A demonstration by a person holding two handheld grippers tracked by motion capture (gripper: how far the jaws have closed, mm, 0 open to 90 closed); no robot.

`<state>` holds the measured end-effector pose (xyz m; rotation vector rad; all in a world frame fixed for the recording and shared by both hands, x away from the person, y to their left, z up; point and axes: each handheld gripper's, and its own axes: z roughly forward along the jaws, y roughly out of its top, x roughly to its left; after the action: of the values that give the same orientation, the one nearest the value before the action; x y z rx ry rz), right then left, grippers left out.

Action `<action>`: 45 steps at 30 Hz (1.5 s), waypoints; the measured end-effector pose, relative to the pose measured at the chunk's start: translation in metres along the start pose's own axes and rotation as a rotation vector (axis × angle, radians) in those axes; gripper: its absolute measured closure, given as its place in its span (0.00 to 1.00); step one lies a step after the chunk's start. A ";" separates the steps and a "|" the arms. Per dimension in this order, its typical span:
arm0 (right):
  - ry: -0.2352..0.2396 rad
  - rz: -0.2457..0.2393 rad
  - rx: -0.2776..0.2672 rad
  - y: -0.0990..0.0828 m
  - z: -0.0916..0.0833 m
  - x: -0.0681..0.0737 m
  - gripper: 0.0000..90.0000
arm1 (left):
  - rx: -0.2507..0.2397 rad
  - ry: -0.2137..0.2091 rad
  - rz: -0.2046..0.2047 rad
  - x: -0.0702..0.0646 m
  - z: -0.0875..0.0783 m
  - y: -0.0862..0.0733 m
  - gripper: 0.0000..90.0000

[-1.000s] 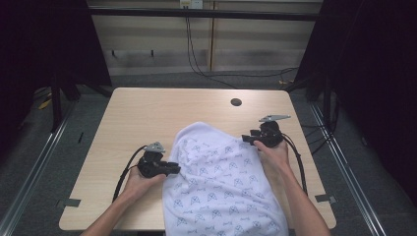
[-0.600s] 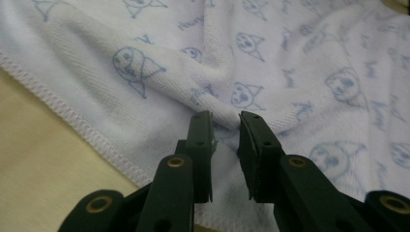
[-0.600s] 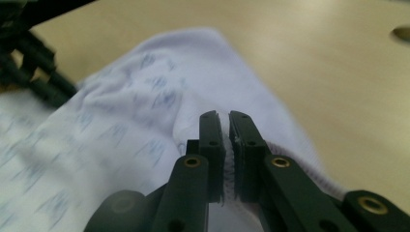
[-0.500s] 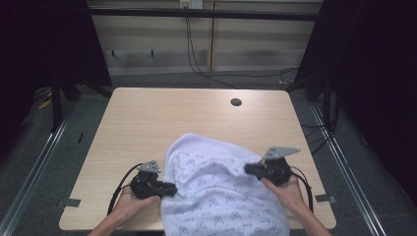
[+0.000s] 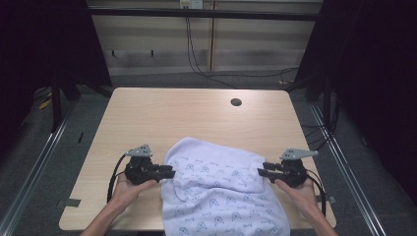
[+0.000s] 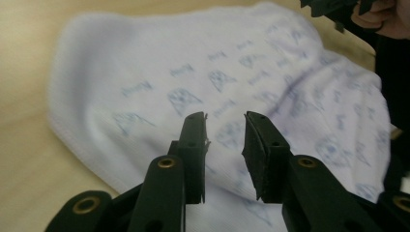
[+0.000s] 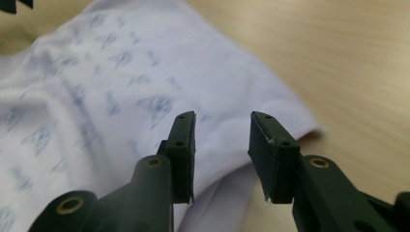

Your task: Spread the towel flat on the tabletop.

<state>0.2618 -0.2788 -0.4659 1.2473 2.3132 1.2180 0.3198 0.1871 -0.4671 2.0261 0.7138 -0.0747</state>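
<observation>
Folding the towel (image 5: 221, 196) looks to be the step in hand: 1 fold is already laid, its upper layer turned toward the person, and both grippers sit at the sides of that fold.

Nearest the person, the towel is draped over the table's (image 5: 162, 118) near edge, so the lower part is hung off and out of reach from above. At its left side the left gripper (image 5: 167, 172) is held low, its tips at the cloth's rim; in the left gripper view its 2 jaws are seen apart with the printed cloth behind the gap and nothing pinched. They have just been opening. At the right side the right gripper (image 5: 260, 171) is pointed inward at the folded corner; in the right gripper view its jaws are likewise apart, over the hem, with no cloth gripped, and they too have just been opening after a brief closing.

A fresh grip is judged to be the next need: each gripper would have to be lowered onto a corner or hem and closed on both layers, so the top layer is not peeled off alone.

Farther out, the far edge of the fold is rounded and lies flat. Beyond it the tabletop is bare wood up to the cable hole (image 5: 236, 102), leaving broad room to draw the cloth forward.
</observation>
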 end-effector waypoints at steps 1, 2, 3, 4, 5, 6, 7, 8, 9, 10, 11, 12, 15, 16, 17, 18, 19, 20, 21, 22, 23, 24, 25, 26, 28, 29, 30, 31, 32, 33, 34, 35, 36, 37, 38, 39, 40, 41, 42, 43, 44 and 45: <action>-0.005 0.019 -0.014 0.004 0.002 -0.005 0.71 | 0.001 0.015 -0.003 0.006 0.002 0.004 0.79; -0.014 0.019 -0.017 0.009 0.005 -0.010 0.72 | -0.013 0.037 -0.010 0.014 0.004 0.007 0.80; -0.035 0.016 -0.012 0.012 0.009 -0.014 0.73 | -0.019 0.046 -0.020 0.022 0.006 0.010 0.80; -0.050 0.017 -0.006 0.015 0.014 -0.019 0.73 | -0.024 0.067 -0.026 0.030 0.009 0.013 0.81; -0.057 0.022 0.001 0.016 0.019 -0.024 0.74 | -0.030 0.088 -0.036 0.039 0.011 0.016 0.82; -0.068 0.030 0.009 0.017 0.025 -0.029 0.74 | -0.037 0.101 -0.054 0.048 0.014 0.018 0.82; -0.074 0.036 0.024 0.017 0.030 -0.033 0.74 | -0.050 0.116 -0.076 0.056 0.016 0.020 0.81; -0.087 0.032 0.042 0.017 0.036 -0.037 0.74 | -0.066 0.122 -0.102 0.063 0.018 0.021 0.81; -0.098 0.033 0.055 0.016 0.040 -0.039 0.73 | -0.089 0.124 -0.124 0.068 0.019 0.022 0.80; -0.095 0.039 0.059 0.016 0.043 -0.042 0.72 | -0.105 0.128 -0.139 0.071 0.020 0.023 0.81; -0.094 0.048 0.064 0.015 0.046 -0.044 0.71 | -0.093 0.129 -0.142 0.073 0.021 0.024 0.81; -0.102 0.041 0.069 0.014 0.049 -0.046 0.70 | -0.086 0.144 -0.143 0.075 0.023 0.025 0.80; -0.121 0.040 0.100 0.009 0.055 -0.049 0.67 | -0.048 0.167 -0.144 0.077 0.032 0.024 0.76; -0.125 0.036 0.099 0.007 0.055 -0.049 0.67 | -0.022 0.181 -0.128 0.078 0.036 0.023 0.73; -0.126 0.032 0.099 0.007 0.055 -0.048 0.67 | -0.010 0.196 -0.126 0.079 0.039 0.022 0.71; -0.125 0.029 0.100 0.007 0.055 -0.048 0.67 | -0.005 0.184 -0.128 0.079 0.042 0.021 0.68; -0.119 0.023 0.098 0.007 0.055 -0.046 0.67 | -0.001 0.174 -0.122 0.079 0.044 0.021 0.66; -0.122 0.014 0.099 0.006 0.055 -0.044 0.70 | 0.009 0.182 -0.117 0.078 0.046 0.021 0.65; -0.114 0.010 0.101 0.006 0.055 -0.042 0.75 | 0.019 0.183 -0.111 0.077 0.047 0.021 0.64; -0.099 0.008 0.103 0.005 0.055 -0.041 0.81 | 0.029 0.194 -0.103 0.076 0.048 0.020 0.67; -0.084 0.010 0.100 0.005 0.055 -0.041 0.87 | 0.040 0.204 -0.098 0.077 0.049 0.020 0.72; -0.071 0.015 0.100 0.005 0.056 -0.041 0.92 | 0.041 0.204 -0.098 0.078 0.049 0.019 0.78; -0.065 0.018 0.098 0.006 0.056 -0.040 0.95 | 0.053 0.203 -0.092 0.078 0.049 0.018 0.90; -0.068 0.024 0.099 0.006 0.057 -0.039 0.96 | 0.045 0.219 -0.097 0.078 0.048 0.019 0.96; -0.065 0.013 0.100 0.010 0.057 -0.038 0.96 | -0.003 0.190 -0.106 0.077 0.039 0.023 0.97; -0.070 0.012 0.084 0.012 0.055 -0.038 0.97 | -0.032 0.185 -0.107 0.076 0.033 0.025 0.97; -0.066 0.018 0.059 0.015 0.052 -0.038 0.97 | -0.060 0.173 -0.107 0.074 0.027 0.028 0.97; -0.065 0.027 0.032 0.019 0.047 -0.039 0.97 | -0.088 0.171 -0.100 0.072 0.021 0.030 0.97; -0.067 0.029 0.011 0.024 0.042 -0.040 0.97 | -0.118 0.171 -0.099 0.069 0.016 0.033 0.97; -0.065 0.029 -0.019 0.029 0.035 -0.041 0.97 | -0.136 0.172 -0.087 0.065 0.011 0.036 0.97; -0.066 0.027 -0.051 0.036 0.027 -0.041 0.97 | -0.150 0.169 -0.077 0.062 0.006 0.039 0.97; -0.070 0.026 -0.085 0.043 0.020 -0.042 0.97 | -0.174 0.165 -0.062 0.058 0.000 0.042 0.97; -0.073 0.024 -0.124 0.054 0.012 -0.043 0.97 | -0.191 0.162 -0.058 0.056 -0.003 0.045 0.97; -0.077 0.018 -0.140 0.060 0.007 -0.044 0.97 | -0.215 0.166 -0.046 0.054 -0.008 0.050 0.97; -0.089 0.007 -0.160 0.071 0.002 -0.046 0.97 | -0.228 0.169 -0.043 0.053 -0.011 0.053 0.97; -0.103 0.001 -0.170 0.079 -0.001 -0.047 0.97 | -0.238 0.175 -0.034 0.052 -0.014 0.058 0.97; -0.111 -0.002 -0.189 0.089 -0.004 -0.049 0.97 | -0.248 0.188 -0.024 0.052 -0.016 0.064 0.97; -0.116 -0.003 -0.208 0.099 -0.006 -0.051 0.97 | -0.251 0.196 -0.019 0.052 -0.018 0.070 0.97; -0.124 -0.001 -0.230 0.110 -0.007 -0.054 0.97 | -0.253 0.212 -0.012 0.052 -0.020 0.077 0.97; -0.127 0.005 -0.247 0.121 -0.007 -0.057 0.97 | -0.257 0.232 -0.005 0.054 -0.021 0.084 0.97; -0.126 0.009 -0.255 0.132 -0.005 -0.061 0.97 | -0.256 0.245 -0.006 0.056 -0.022 0.091 0.97; -0.145 0.000 -0.248 0.143 -0.002 -0.064 0.97 | -0.260 0.257 -0.009 0.058 -0.022 0.097 0.96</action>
<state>0.3815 -0.2896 -0.3657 1.2049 1.9909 1.3204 0.4126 0.1944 -0.3996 1.7992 0.8460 0.2653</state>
